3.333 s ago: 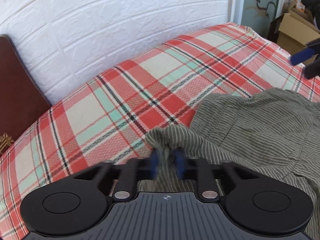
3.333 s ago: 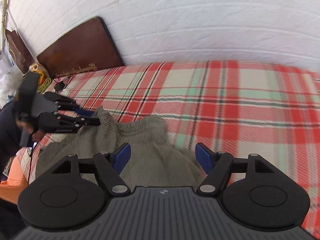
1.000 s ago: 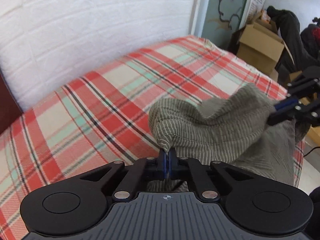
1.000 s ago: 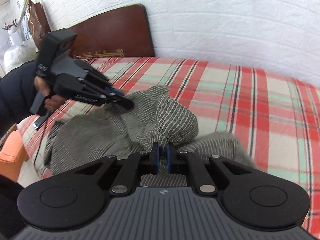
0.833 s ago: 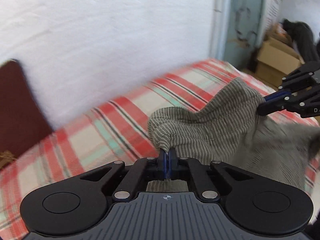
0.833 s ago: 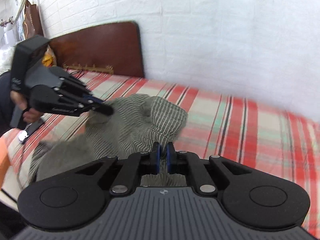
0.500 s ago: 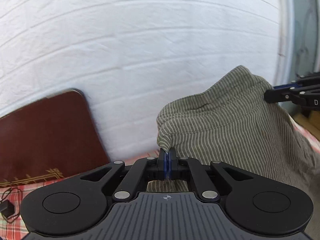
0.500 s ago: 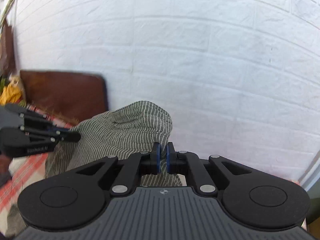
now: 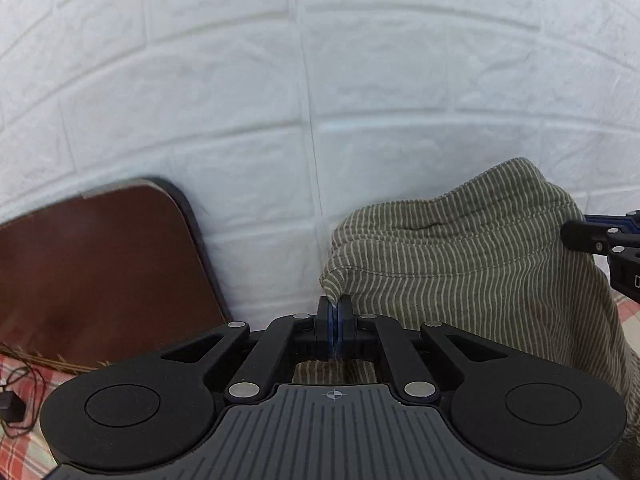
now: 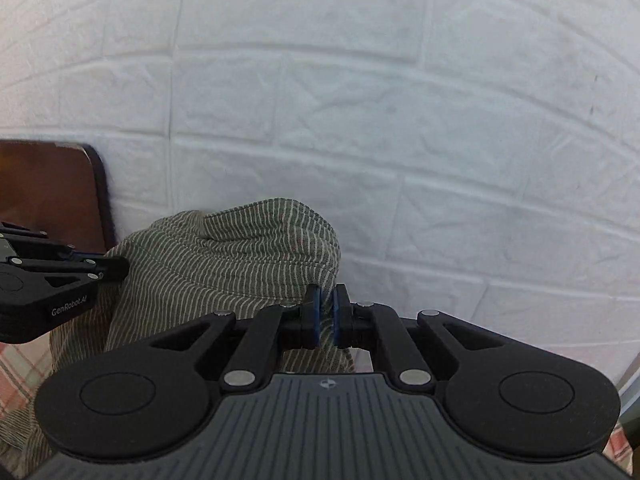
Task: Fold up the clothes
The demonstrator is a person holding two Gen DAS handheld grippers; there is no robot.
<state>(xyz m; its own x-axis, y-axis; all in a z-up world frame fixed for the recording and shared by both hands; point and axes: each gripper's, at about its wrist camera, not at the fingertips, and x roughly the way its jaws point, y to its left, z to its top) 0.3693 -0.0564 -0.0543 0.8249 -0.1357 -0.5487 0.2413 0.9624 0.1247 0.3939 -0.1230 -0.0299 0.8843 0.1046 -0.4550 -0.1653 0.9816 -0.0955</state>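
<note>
Left claw clenched on one top corner of striped olive garment; right claw clamped on the other corner. Cloth held up in the air between both, top hem stretched from claw to claw, rest hanging down toward plaid bed. White brick wall behind. Brown headboard at bed's left end, against wall. Black cable on bed near headboard.
</note>
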